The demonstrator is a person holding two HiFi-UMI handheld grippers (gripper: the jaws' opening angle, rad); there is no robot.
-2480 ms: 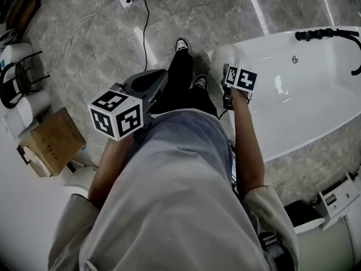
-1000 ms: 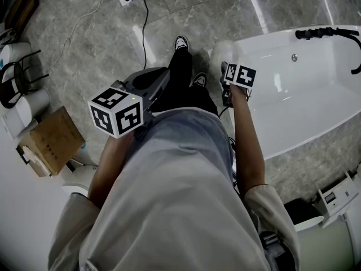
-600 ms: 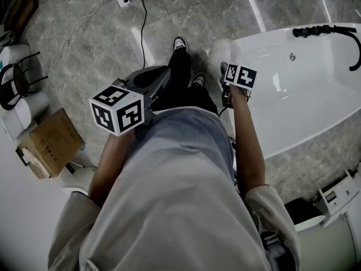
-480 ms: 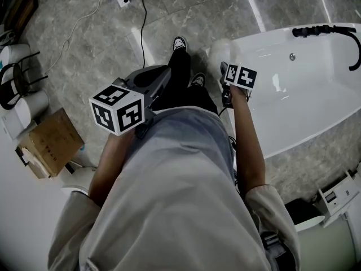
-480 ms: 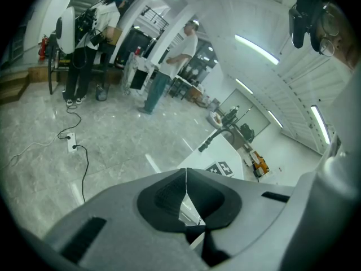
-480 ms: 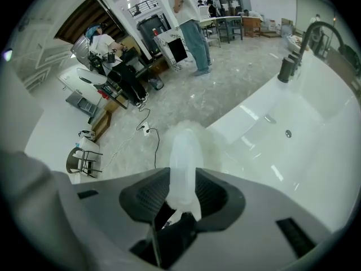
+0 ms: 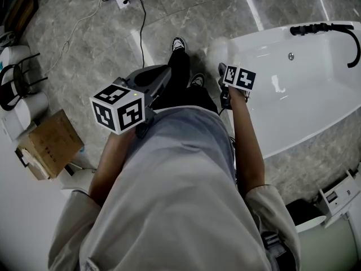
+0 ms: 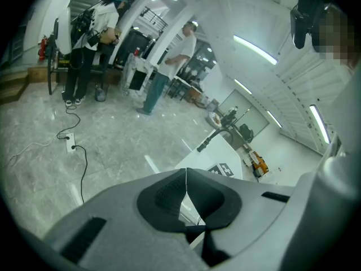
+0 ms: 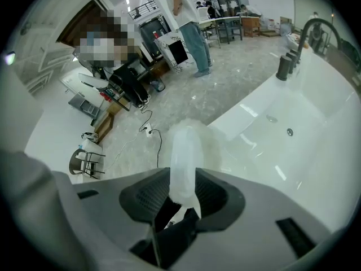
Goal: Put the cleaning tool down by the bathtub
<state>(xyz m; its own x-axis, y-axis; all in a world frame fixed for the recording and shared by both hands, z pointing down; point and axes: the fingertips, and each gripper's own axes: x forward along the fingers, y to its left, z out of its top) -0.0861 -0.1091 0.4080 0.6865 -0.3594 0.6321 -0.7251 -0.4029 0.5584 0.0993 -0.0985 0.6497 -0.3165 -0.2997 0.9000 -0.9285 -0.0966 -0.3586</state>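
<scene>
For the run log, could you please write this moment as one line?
left gripper: shut, empty | right gripper: shut on cleaning tool | held beside bathtub, not yet down

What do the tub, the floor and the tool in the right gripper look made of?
The bathtub is glossy white, acrylic or enamel by its look: glare streaks on smooth walls. The floor looks like polished grey stone or stone-look tile: veining, joint lines, reflected lights. The cleaning tool has a milky translucent handle, likely plastic. Its far end looks soft and fuzzy white, material unclear.
</scene>
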